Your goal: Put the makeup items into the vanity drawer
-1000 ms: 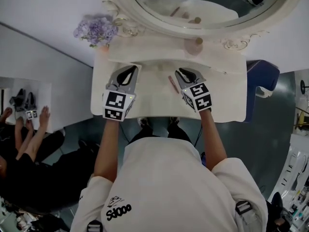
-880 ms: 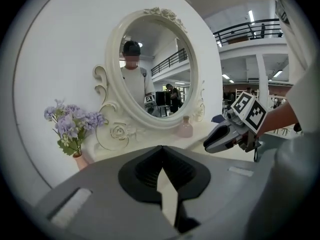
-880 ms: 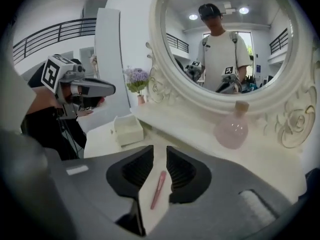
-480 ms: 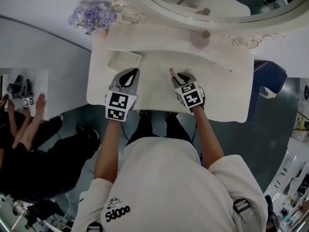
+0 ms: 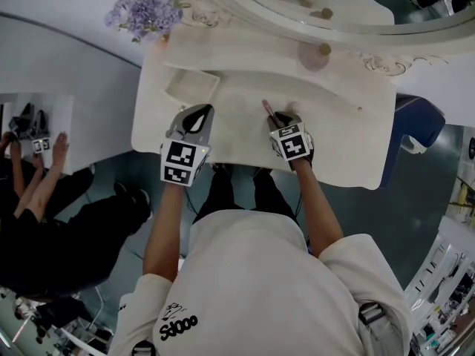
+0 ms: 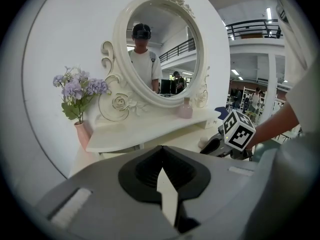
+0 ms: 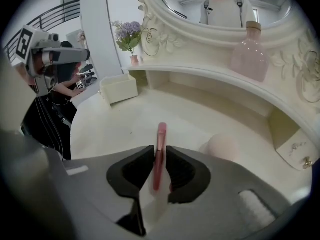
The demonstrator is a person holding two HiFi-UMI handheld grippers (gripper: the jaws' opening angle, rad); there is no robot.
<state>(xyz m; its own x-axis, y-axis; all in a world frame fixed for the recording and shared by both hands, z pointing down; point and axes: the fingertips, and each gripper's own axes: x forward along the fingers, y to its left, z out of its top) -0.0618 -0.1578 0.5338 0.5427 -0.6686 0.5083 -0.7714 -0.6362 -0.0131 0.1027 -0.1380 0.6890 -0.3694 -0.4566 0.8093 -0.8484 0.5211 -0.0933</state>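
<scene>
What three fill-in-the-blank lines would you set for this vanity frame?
1. The left hand-held gripper has its jaws ___.
2. The vase beside the mirror holds ___ flowers.
3. The slim makeup stick lying on the tabletop is ___ in colour.
Missing words: shut; purple; pink.

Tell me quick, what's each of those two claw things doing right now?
Left gripper: closed, nothing in it.
Right gripper: jaws have just been closing and now grip the pink makeup stick, which lies on the vanity top.
</scene>
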